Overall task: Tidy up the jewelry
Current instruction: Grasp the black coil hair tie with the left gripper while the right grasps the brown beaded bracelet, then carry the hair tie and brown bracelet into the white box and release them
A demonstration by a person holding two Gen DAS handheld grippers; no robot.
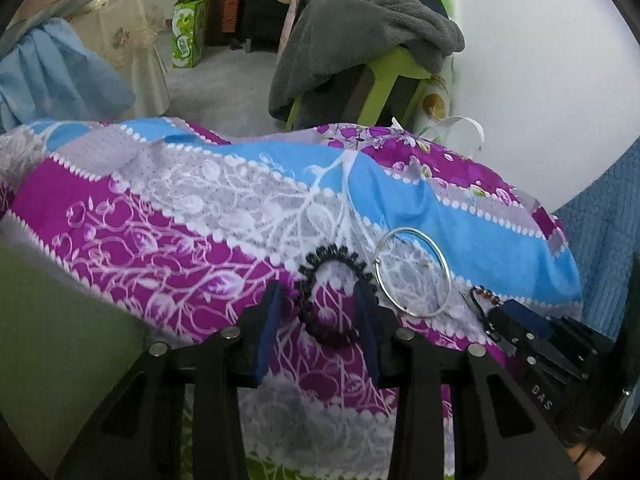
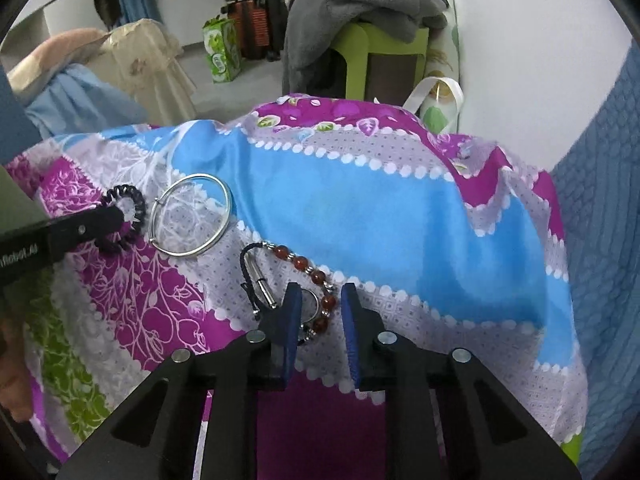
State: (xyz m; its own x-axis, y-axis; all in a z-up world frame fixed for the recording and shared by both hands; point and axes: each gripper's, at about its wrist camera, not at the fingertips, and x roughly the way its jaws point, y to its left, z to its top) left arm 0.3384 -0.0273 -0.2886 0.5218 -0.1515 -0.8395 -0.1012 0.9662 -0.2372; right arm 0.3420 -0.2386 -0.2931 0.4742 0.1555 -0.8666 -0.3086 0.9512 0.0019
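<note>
Both grippers were at the pick-up step.
The left gripper (image 1: 320, 300) stood unclenched around the black coil band (image 1: 335, 296), the right gripper (image 2: 320, 300) unclenched around the red bead bracelet (image 2: 316, 280); next, squeeze and lift.

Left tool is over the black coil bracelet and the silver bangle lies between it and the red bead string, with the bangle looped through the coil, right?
Not looped: in the right wrist view the silver bangle lies beside the black coil bracelet, separate. The rest holds: left tool, red bead string.
</note>
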